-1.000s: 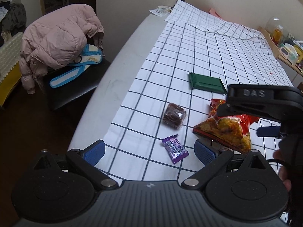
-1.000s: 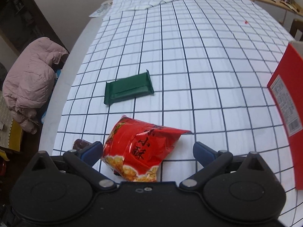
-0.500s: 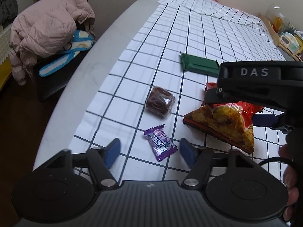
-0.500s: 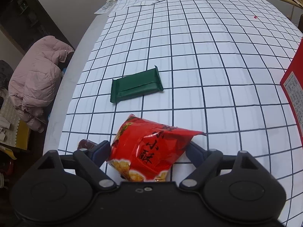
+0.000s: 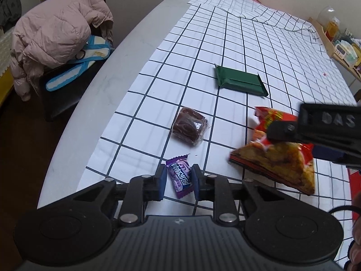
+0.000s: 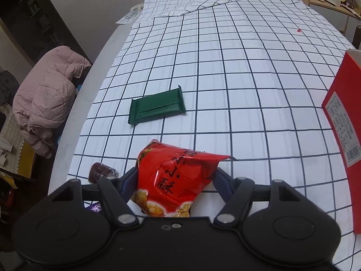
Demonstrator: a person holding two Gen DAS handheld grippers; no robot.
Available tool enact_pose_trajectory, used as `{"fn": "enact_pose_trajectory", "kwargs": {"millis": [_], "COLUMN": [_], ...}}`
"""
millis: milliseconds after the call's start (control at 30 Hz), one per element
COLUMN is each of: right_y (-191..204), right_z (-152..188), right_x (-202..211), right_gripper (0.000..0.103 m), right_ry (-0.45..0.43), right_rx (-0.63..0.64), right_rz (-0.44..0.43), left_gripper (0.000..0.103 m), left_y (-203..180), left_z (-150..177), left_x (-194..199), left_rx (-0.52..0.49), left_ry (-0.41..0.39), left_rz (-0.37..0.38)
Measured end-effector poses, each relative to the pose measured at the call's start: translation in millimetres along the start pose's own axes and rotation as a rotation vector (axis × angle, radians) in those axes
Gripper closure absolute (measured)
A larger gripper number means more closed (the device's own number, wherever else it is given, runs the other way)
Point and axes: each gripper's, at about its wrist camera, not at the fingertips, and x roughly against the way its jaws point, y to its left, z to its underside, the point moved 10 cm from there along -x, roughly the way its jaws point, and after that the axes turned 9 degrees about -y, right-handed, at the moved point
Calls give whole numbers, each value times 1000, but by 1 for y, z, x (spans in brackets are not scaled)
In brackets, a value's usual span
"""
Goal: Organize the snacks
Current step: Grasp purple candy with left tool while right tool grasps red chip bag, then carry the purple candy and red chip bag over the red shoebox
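Left gripper (image 5: 178, 179): low centre of your left wrist view, your blue pads are closed in on the purple candy (image 5: 179, 176), one on each side, touching the wrapper.
Purple candy: small twist-end wrapper with pale lettering, lying on the checked cloth (image 5: 259, 52); its near end pokes out below the pads.
Right gripper (image 6: 176, 178): low centre of your right wrist view, your fingers press in on both flanks of the red snack bag (image 6: 173, 178), so you have it gripped.
Red snack bag: crinkled red foil with dark Chinese characters and a picture of golden fried pieces at its near end; in the left view it sits at right centre, blurred (image 5: 277, 153), under your right gripper's black body.
Brown wrapped cake (image 5: 190, 127): clear film over a dark brown block, centre of the left view, just beyond the candy and apart from it; in the right view it peeks out at lower left.
Green bar (image 6: 156, 108): flat dark green packet with crimped ends, seam side up, centre of the right view, well beyond the bag.
Red box (image 6: 343, 122): right edge of the right view, standing tall, printed label on its side; you cannot tell what is inside.
Pink jacket (image 5: 56, 33): upper left, heaped off the table.
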Motion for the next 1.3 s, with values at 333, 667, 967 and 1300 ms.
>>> {"fn": "enact_pose_trajectory", "kwargs": {"millis": [333,667,967,1300], "right_y": [-18,-31,-57,-106], "right_z": [6,10,1,-14], "right_x": [38,93,149,195], "right_gripper": [40,40,40,40], "right_ry": [-34,-64,-114,-177], "right_rx": [1,9,5,-14], "right_rz": [-28,-85,-133,-143], "left_gripper": [83,83,83,83], "left_y": [11,-7,-55,-133], "left_z": [3,-1,-14,-22], "left_x": [10,56,110,156], "left_rx": [59,44,-10,-74], "left_ry": [13,-16,-83,-139], "left_rz": [19,35,93,184]}}
